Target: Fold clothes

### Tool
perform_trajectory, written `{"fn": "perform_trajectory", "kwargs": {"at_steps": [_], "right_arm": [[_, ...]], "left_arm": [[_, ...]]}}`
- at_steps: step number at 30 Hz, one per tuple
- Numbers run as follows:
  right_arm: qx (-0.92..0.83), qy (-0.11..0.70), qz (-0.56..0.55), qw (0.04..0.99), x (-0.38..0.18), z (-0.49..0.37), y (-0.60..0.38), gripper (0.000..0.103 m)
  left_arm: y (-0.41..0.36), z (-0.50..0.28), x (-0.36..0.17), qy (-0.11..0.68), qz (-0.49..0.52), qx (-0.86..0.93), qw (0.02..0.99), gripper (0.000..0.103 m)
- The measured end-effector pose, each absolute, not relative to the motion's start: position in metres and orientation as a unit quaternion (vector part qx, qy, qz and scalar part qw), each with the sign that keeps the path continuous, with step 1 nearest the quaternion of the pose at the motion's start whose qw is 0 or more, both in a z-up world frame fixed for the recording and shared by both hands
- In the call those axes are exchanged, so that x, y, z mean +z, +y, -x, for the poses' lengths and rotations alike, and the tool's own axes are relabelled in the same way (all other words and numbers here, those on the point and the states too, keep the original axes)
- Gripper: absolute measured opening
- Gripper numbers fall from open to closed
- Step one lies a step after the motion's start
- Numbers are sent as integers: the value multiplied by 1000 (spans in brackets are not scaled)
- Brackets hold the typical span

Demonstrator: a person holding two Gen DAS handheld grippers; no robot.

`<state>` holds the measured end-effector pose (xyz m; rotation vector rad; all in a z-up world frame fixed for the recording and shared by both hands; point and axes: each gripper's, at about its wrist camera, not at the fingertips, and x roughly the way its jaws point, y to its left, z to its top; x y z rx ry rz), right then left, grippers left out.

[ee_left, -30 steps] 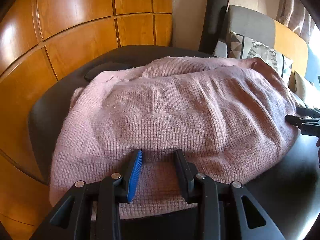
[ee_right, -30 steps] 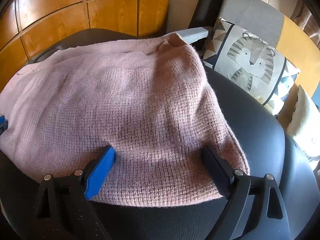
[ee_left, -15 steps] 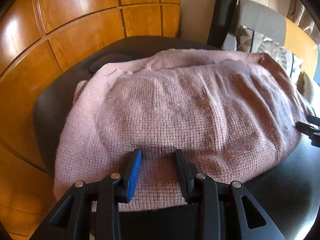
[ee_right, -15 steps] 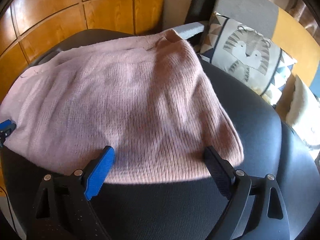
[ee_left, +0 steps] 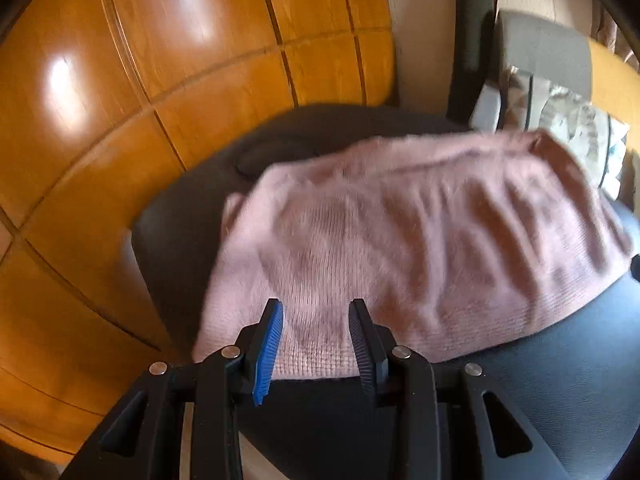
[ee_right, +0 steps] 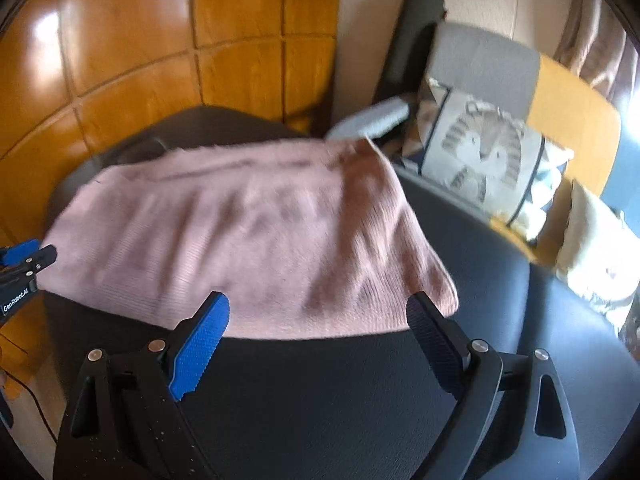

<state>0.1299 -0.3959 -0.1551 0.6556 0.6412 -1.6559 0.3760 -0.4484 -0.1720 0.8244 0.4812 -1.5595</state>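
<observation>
A folded pink knit sweater [ee_left: 420,248] lies on a black leather seat [ee_left: 560,380]; it also shows in the right wrist view [ee_right: 248,240]. My left gripper [ee_left: 316,312] is partly open and empty, its fingers over the sweater's near left hem. My right gripper [ee_right: 320,312] is wide open and empty, just short of the sweater's near edge. The left gripper's tip [ee_right: 28,256] shows at the left edge of the right wrist view. Both views are blurred by motion.
Wooden panelled wall [ee_left: 160,80] stands left and behind. A grey chair back [ee_right: 480,60] and a lion-print cushion [ee_right: 484,152] stand to the right, with a pale cushion [ee_right: 596,248] beside them. The black seat [ee_right: 360,400] stretches in front.
Both grippers have drawn back and up from the sweater; it looks smaller and farther. The right gripper's fingers have come off its hem. The sweater has stayed lying on the seat.
</observation>
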Motion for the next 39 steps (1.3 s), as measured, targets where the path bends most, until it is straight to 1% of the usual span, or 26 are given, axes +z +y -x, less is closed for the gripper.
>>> {"fn": "perform_trajectory", "kwargs": {"at_steps": [6, 10, 24, 39], "right_arm": [[-713, 268, -257, 595, -127, -152, -382, 93], [-718, 260, -253, 595, -118, -157, -373, 92], [-722, 255, -255, 590, -111, -161, -359, 92], [-728, 258, -251, 583, -115, -157, -352, 92]], "left_arm": [[-428, -377, -132, 204, -320, -705, 598, 35], [-416, -378, -120, 206, -311, -714, 593, 35], [-400, -380, -106, 210, -298, -724, 586, 35], [-397, -379, -111, 213, -305, -726, 578, 35]]}}
